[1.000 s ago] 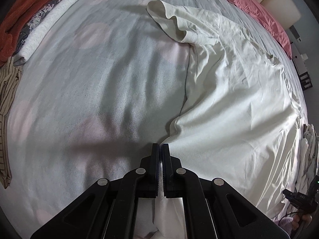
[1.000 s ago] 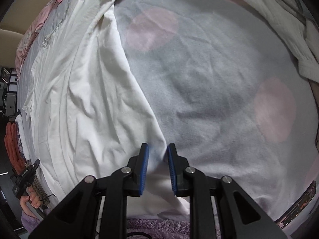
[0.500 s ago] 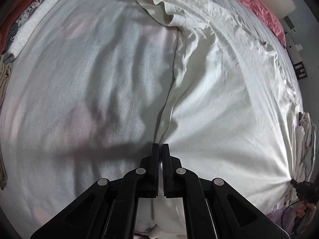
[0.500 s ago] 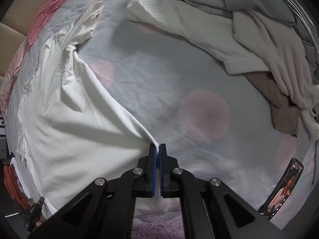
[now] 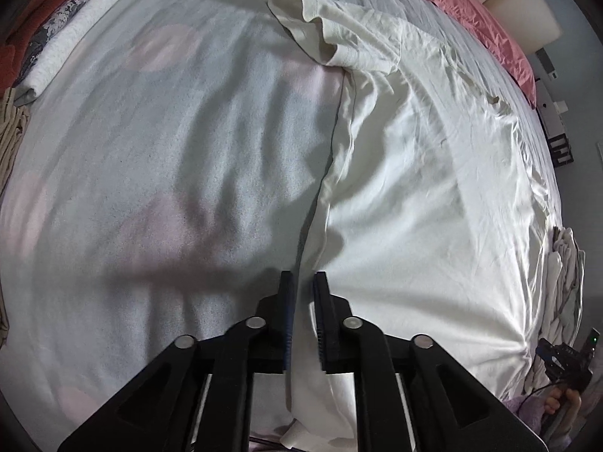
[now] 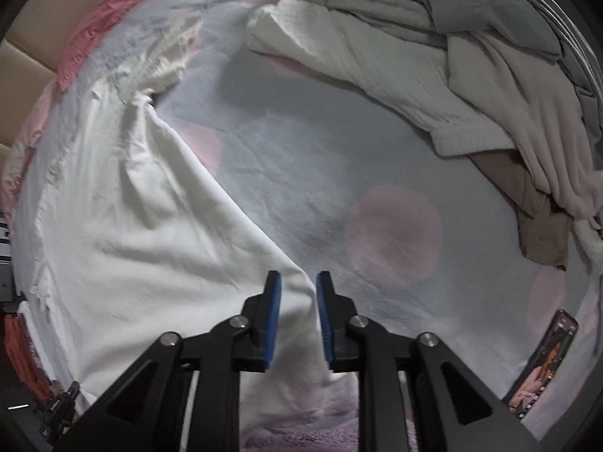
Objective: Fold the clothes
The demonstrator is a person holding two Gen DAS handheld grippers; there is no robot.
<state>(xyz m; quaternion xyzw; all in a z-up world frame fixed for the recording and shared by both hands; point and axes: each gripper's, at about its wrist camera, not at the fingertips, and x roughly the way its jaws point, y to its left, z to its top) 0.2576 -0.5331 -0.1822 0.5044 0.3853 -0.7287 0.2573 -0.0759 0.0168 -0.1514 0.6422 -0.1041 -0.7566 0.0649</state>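
Across the grey dotted bed [image 5: 158, 158] I see the white shirt [image 5: 433, 188] spread flat. Left hand-held gripper [image 5: 301, 282] is released, shirt edge between its jaws. Right hand-held gripper [image 6: 297, 282] is likewise released over the shirt's corner. Phone [image 6: 546, 361] lies right.

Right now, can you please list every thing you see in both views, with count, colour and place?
white shirt: one, cream-white, spread flat on the bed
bed sheet: one, grey with pink dots, under everything
unfolded clothes pile: one, grey, white, brown, far right side
folded stack: one, red, grey, white, far left
pink pillow: one, at the headboard
phone: one, dark, near right edge
left claw: open, over the shirt's hem
right claw: open, over the hem
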